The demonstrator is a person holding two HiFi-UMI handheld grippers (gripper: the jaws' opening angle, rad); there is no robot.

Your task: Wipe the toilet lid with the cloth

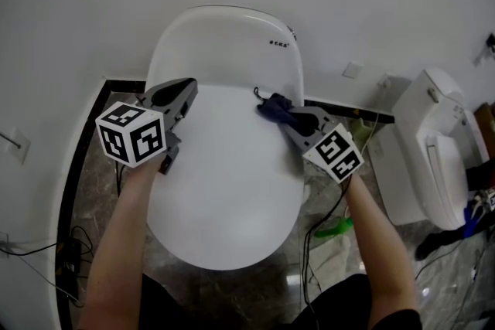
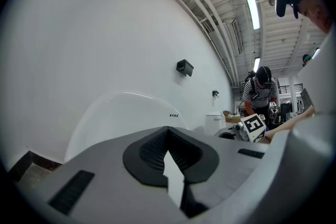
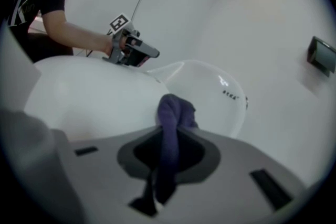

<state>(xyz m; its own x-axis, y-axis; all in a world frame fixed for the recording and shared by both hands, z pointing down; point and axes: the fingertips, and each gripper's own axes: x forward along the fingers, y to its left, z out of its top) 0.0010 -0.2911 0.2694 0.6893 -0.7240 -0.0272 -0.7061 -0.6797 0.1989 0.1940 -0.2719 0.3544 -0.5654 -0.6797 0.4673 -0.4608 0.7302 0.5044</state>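
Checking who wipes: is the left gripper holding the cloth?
No, the left gripper holds nothing; the right gripper clamps the cloth.

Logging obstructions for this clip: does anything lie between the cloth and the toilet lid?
Nothing visible. The right hand-held gripper holds the cloth at the right edge of the lid, with bare lid beside it.
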